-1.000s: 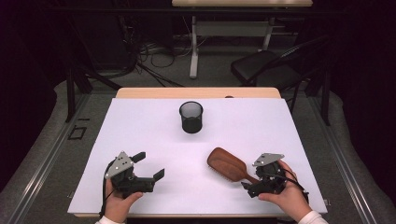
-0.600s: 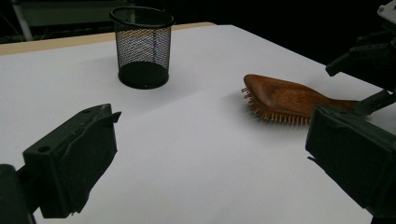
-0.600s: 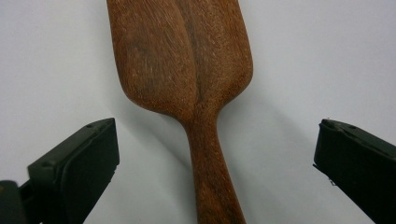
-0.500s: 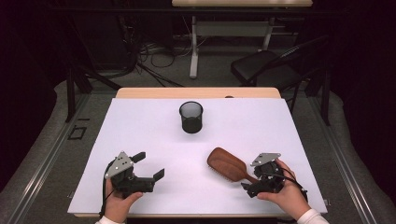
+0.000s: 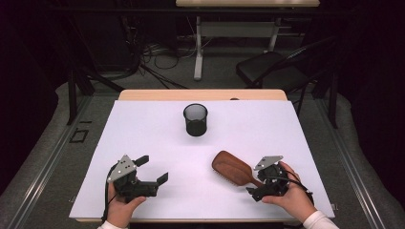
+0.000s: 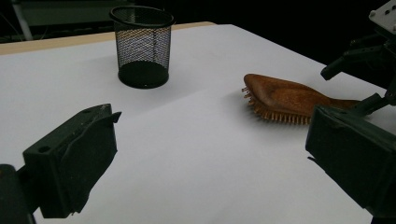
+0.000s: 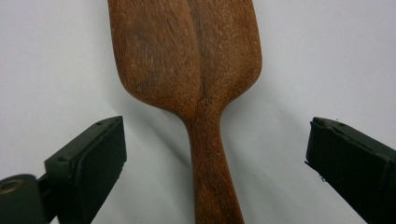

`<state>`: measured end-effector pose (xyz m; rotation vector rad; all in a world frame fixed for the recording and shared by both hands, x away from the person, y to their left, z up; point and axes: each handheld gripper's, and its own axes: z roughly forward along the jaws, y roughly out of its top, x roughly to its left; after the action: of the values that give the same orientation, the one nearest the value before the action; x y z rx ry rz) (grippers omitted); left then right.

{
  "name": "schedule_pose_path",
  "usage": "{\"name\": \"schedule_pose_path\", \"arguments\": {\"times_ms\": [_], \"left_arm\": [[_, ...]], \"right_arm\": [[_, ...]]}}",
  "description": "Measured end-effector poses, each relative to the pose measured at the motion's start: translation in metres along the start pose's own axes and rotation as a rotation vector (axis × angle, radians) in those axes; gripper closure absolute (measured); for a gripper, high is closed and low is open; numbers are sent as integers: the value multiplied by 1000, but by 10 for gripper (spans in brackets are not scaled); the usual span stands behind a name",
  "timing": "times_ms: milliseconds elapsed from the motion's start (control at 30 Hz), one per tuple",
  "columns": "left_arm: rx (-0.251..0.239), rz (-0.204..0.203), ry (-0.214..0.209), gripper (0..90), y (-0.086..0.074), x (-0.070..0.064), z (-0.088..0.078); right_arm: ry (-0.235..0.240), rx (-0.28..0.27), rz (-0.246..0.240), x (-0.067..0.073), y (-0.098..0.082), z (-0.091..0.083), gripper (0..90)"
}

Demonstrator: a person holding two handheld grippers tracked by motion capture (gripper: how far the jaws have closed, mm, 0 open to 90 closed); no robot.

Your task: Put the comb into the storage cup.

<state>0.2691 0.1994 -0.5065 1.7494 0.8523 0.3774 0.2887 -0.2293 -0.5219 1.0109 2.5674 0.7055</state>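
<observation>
A wooden brush (image 5: 232, 168) is seen on the table (image 5: 143, 129) in the high view, near its right front, bristles down, handle toward the right gripper (image 5: 258, 183). In the right gripper view the handle (image 7: 212, 172) lies between the jaws, untouched; the gripper is released, its jaws having just been closing slightly. Bristles are visible in the left gripper view. The left gripper (image 5: 152, 170) is released, nothing held. A mesh cup (image 5: 195, 119) stands well apart.
</observation>
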Motion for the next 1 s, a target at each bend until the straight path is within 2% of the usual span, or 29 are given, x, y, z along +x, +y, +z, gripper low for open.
{"name": "schedule_pose_path", "arguments": {"times_ms": [200, 300, 500, 667, 800, 1000], "left_arm": [[1, 1, -1, 18, 0, 0, 0], [2, 1, -2, 19, 0, 0, 0], [-1, 0, -3, 18, 0, 0, 1], [0, 1, -4, 19, 0, 0, 1], [-1, 1, -4, 18, 0, 0, 1], [-2, 2, -3, 18, 0, -1, 1]], "right_arm": [[0, 14, -12, 0, 1, 4, 86], [5, 20, -21, -1, 1, 6, 143], [18, 55, -37, -1, 2, 11, 161], [24, 56, -46, -1, 2, 13, 199], [27, 56, -65, -2, 3, 13, 262], [48, 48, -66, -2, 4, 14, 343]]}}
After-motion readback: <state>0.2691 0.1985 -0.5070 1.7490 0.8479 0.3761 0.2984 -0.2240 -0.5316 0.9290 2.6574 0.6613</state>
